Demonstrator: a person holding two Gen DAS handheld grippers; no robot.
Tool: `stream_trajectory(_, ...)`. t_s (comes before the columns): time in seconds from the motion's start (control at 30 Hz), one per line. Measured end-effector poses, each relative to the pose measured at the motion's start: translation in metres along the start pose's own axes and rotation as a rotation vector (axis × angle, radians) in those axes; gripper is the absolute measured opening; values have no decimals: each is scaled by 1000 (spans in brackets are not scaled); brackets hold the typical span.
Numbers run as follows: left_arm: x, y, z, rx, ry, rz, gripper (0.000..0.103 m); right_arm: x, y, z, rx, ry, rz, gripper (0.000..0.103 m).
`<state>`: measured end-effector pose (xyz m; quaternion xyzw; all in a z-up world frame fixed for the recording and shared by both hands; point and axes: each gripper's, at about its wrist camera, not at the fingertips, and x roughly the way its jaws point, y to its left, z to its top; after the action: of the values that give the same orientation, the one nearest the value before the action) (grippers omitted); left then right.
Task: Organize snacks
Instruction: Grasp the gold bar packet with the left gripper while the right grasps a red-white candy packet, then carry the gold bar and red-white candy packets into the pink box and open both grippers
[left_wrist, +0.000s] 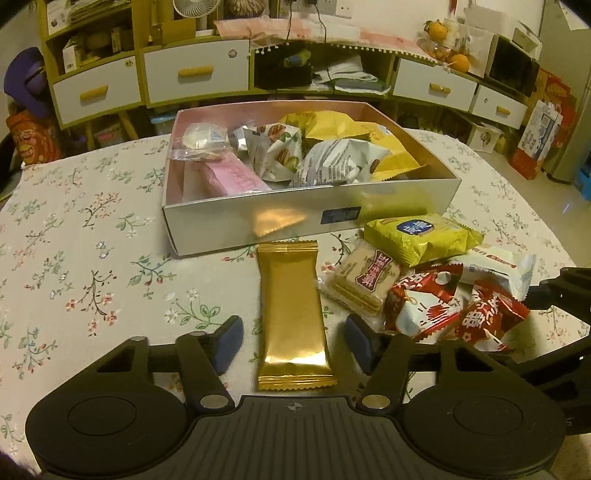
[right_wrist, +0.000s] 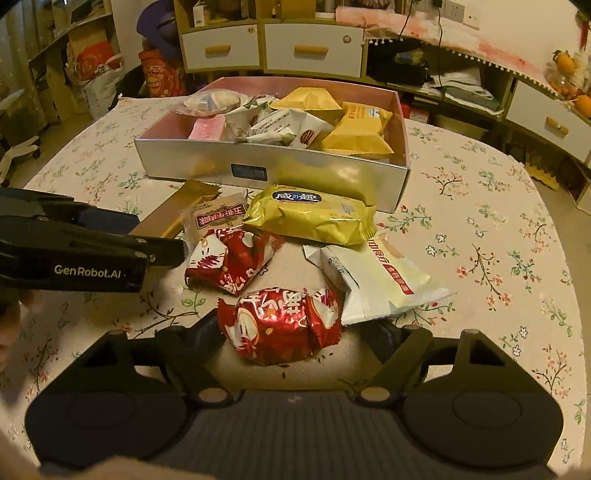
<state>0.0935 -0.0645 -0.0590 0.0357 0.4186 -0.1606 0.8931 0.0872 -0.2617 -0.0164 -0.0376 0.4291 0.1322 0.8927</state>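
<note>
A long gold packet (left_wrist: 291, 314) lies on the floral tablecloth in front of the silver box (left_wrist: 229, 229). My left gripper (left_wrist: 293, 343) straddles it, with a gap between each blue pad and the wrapper. In the right wrist view a red-and-white packet (right_wrist: 280, 325) lies between the fingers of my right gripper (right_wrist: 295, 332). The left finger is close to the wrapper, while the right finger (right_wrist: 388, 336) stands clear of it. The left gripper (right_wrist: 147, 236) reaches in from the left over the gold packet (right_wrist: 170, 216). The box (right_wrist: 207, 162) holds several yellow, white and pink snacks.
Loose snacks lie before the box: a yellow pack (right_wrist: 310, 218), a second red packet (right_wrist: 229, 258), a white packet (right_wrist: 376, 280) and a wafer pack (right_wrist: 218, 218). Beyond the table stand white-drawered shelves (left_wrist: 195, 70). The cloth to the left (left_wrist: 92, 258) is bare.
</note>
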Motion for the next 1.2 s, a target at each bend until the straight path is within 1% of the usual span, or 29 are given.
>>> stream_trajectory(0.03,0,0,0,-3,2,-3,51,0,0,0,0,-1,1,75)
stream_trajectory(0.07,-1,0,1,-5,5,-7,46,0,0,0,1,-2,2,72)
stream_trajectory(0.1,-2,0,1,-7,6,-9,40,-1,0,0,2,-5,6,66)
stream_trajectory(0.17,-3,0,1,-16,10,-13,32,-2,-1,1,6,-9,12,61)
stream_trajectory(0.27,-5,1,2,-30,11,-5,29,-4,-2,1,6,-15,18,55)
stream_trajectory(0.5,-10,0,4,-34,13,-17,28,-6,-4,2,-1,-10,36,51)
stream_trajectory(0.73,-16,-1,6,-35,11,-26,28,-12,-3,5,1,-14,46,50)
stream_trajectory(0.93,-25,4,8,-61,15,-37,28,-20,-3,9,24,-13,48,50)
stream_trajectory(1.2,-43,5,14,-69,-23,-66,28,-37,-6,16,59,-58,82,50)
